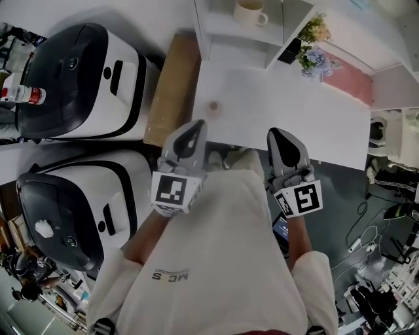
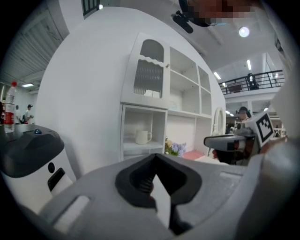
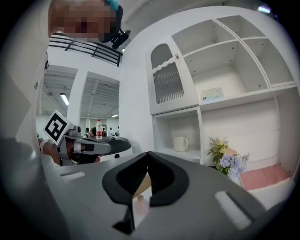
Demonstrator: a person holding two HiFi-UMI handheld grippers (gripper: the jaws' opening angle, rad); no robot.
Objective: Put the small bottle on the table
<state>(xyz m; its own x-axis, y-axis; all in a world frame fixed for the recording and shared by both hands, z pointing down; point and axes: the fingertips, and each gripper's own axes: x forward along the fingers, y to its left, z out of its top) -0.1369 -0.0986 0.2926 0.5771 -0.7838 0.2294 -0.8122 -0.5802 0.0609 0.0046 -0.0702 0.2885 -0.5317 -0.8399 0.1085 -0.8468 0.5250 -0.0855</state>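
1. Shirt (image 1: 216, 248): white, with grey lettering that seems to read "MC S", upside down in the head view.
2. Cubes (image 1: 173, 191): one on each gripper, carrying black-and-white square markers and no words.
3. Left gripper (image 1: 196, 126): you hold it over the table's near edge. Its own view (image 2: 155, 154) shows the pads closed tip to tip with nothing between them.
4. Right gripper (image 1: 276, 133): it sits beside the left one, the two apart. Its own view (image 3: 147, 153) shows the tips together, gripping nothing.
5. Table (image 1: 288, 111): white and plain.
6. Bottle (image 1: 213, 106): small and pale, upright on the table ahead of your left gripper, clear of both grippers. The right gripper view shows it (image 3: 139, 204) through the gap below the closed tips. The left gripper view does not.
7. Cardboard (image 1: 173, 88): a brown strip along the table's left side.
8. Machines (image 1: 78, 78): two, white and black, to the left.
9. Water bottle (image 1: 21, 95): stands on the farther machine. Its label is red, the print too small to read.
10. Cabinet (image 1: 216, 26): white, at the table's far end, with a mug (image 1: 250, 13) in a cubby. Flowers (image 1: 316, 49) and a pink pad (image 1: 350, 82) lie to its right.
11. Box (image 3: 213, 93): on an upper shelf, seen only from the right gripper.
12. Floor (image 1: 327, 216): grey, with cables (image 1: 366, 229) at the right.
13. Railing (image 2: 255, 82): a balcony under ceiling lights, seen only in the gripper views.
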